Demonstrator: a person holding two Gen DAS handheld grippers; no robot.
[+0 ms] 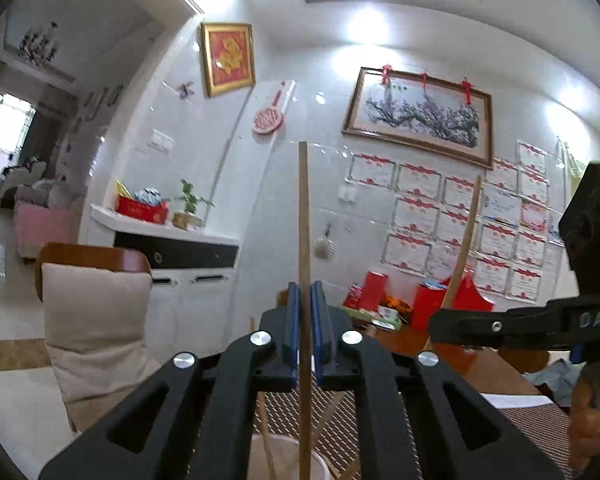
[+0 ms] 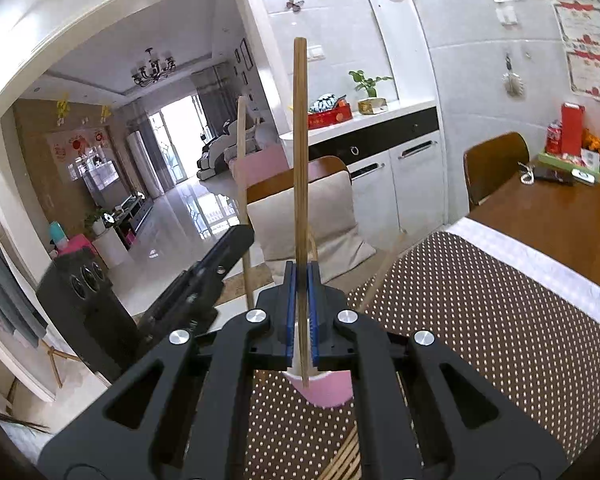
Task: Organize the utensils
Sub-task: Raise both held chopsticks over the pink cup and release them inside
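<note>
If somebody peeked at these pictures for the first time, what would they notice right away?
Two wooden chopsticks standing straight up, one pinched in each black gripper with blue pads: the left gripper holds one chopstick, and the right gripper holds another chopstick. Below the right gripper sits a pink cup on a brown dotted placemat. On the far wall hangs a framed plum-blossom painting.

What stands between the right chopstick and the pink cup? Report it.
Nothing visible. The right chopstick, clamped upright in the right gripper, ends just at the pink cup rim. The left gripper and the left chopstick stand off to the side.
</note>
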